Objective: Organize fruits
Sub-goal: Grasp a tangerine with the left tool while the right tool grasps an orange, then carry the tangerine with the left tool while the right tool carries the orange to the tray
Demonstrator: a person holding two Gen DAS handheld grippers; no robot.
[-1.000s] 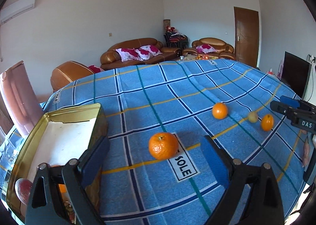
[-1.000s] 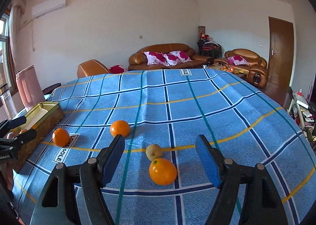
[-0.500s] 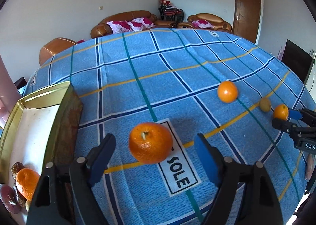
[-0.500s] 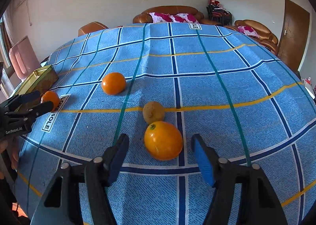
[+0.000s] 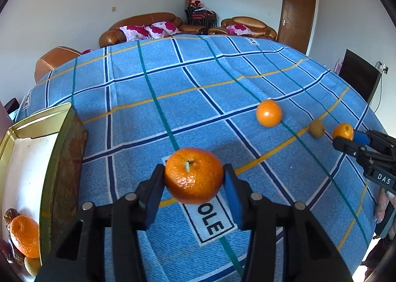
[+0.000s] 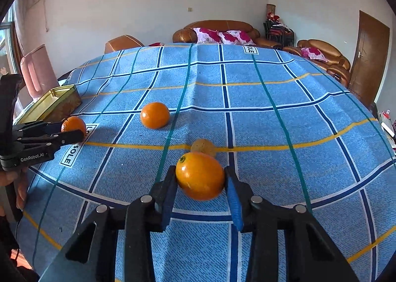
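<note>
Grippers that stood spread half a second ago now pinch fruit: our left gripper (image 5: 194, 175) squeezes the tangerine (image 5: 194, 175) at frame centre, our right gripper (image 6: 200, 179) squeezes the orange (image 6: 200, 175). Next we carry both to the tin (image 5: 63, 158), lower left.

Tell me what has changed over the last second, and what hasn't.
Both grippers moved forward and down and closed. The left gripper now clamps the stemmed tangerine on the SOLE label; the right gripper clamps the smooth orange. Unchanged: the loose orange and the brownish fruit sit where they were on the blue cloth, and the tin stays put.
</note>
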